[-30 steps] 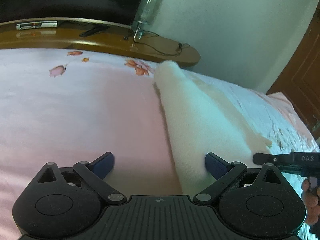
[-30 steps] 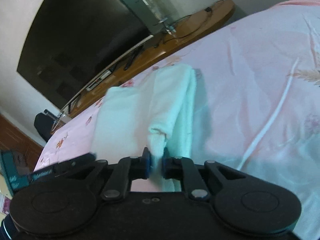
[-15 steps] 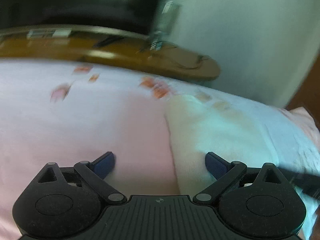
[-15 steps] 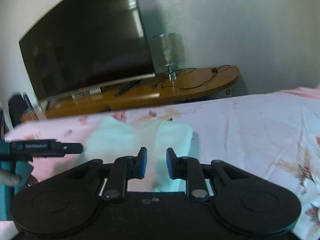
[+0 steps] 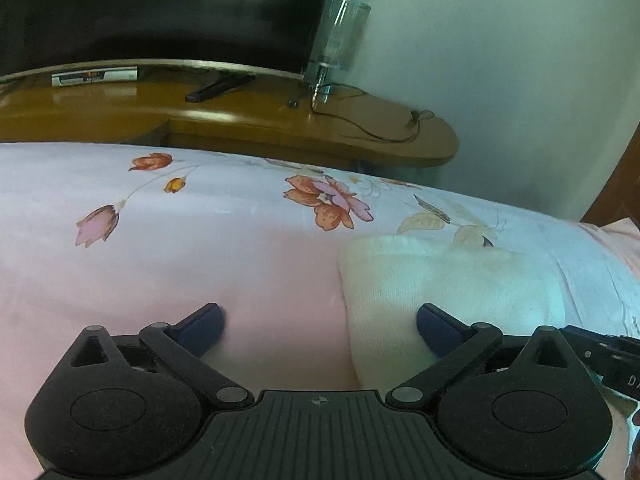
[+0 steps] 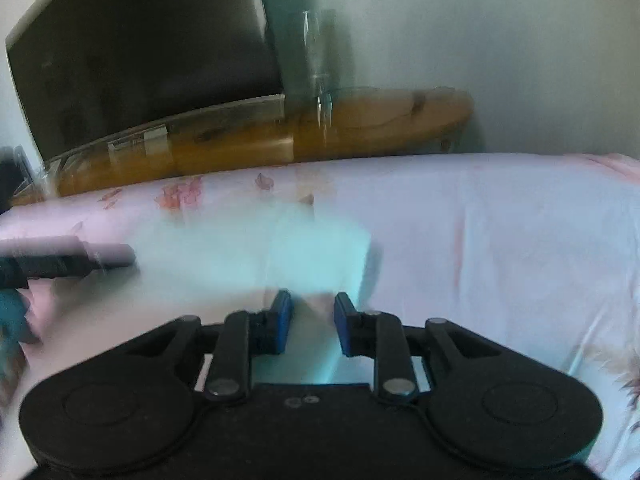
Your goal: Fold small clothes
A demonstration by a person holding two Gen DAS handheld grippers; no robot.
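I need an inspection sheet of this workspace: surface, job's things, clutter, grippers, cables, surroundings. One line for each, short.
Surface: pink floral bedsheet, mostly smooth.
Job's things: white folded garment lying flat on the sheet.
Clutter: nothing seen on the bed.
Grippers: left hand-held gripper wide open, one finger over the garment's edge; right hand-held gripper jaws just opening, pads not pressing the cloth.
Cables: black cable on the wooden stand.
Surroundings: dark TV, remote, glass vase, wall.

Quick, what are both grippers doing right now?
Left gripper: jaws wide open, holding nothing, over the edge of the white garment.
Right gripper: jaws have just been opening, garment released.
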